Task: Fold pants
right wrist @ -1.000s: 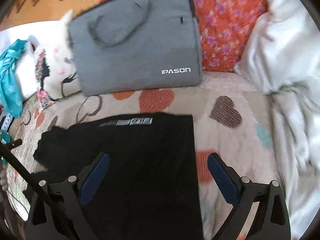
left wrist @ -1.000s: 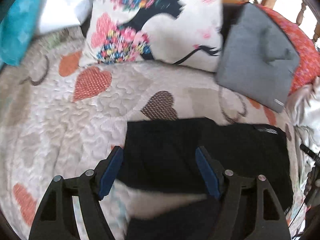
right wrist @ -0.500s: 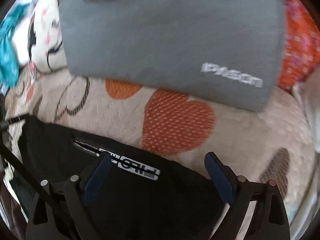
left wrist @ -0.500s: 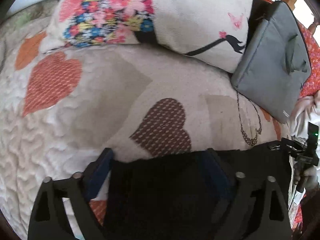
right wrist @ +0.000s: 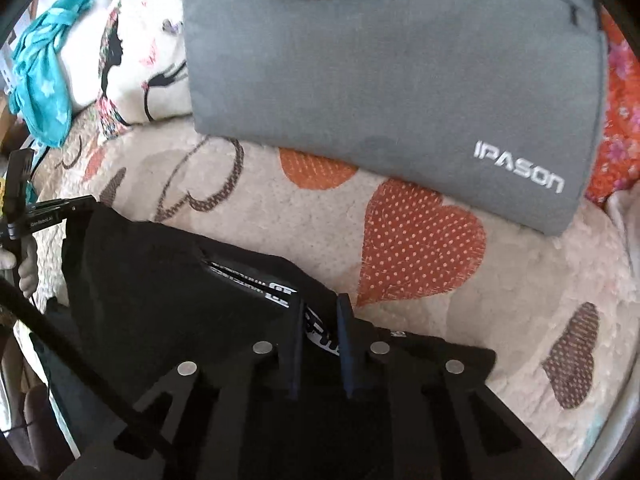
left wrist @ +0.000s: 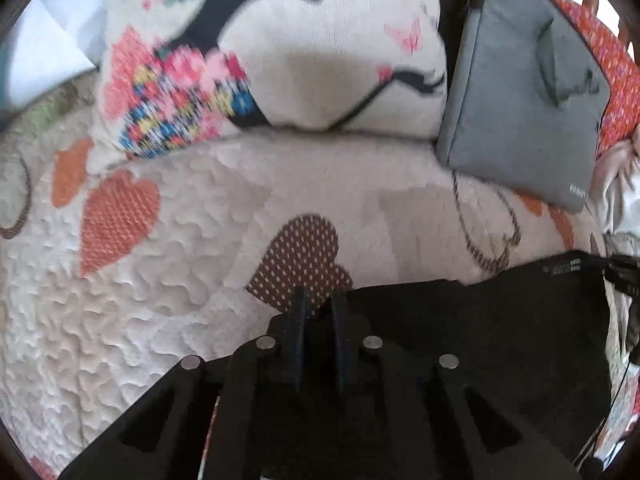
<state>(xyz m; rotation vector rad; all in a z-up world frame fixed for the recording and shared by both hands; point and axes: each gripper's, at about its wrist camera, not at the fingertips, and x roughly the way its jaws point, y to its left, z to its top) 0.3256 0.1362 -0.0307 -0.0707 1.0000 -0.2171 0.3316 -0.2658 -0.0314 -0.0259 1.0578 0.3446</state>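
Note:
The black pants (left wrist: 500,332) lie on a cream quilt with hearts (left wrist: 160,280). My left gripper (left wrist: 319,300) is shut on the far edge of the pants, at their left corner. In the right wrist view the pants (right wrist: 160,280) show a white printed waistband label (right wrist: 276,290). My right gripper (right wrist: 320,304) is shut on that waistband edge, which bunches up between the fingers. The cloth under both grippers is hidden by them.
A grey IPASON laptop bag (right wrist: 380,72) leans at the back, also in the left wrist view (left wrist: 524,92). A printed pillow (left wrist: 280,52) stands beside it. A teal cloth (right wrist: 44,76) lies at far left. An orange floral cushion (right wrist: 620,92) and white bedding (left wrist: 616,184) sit right.
Both grippers went from wide open to shut, each closing on the far edge of the pants. Both had moved forward over the pants to that edge.

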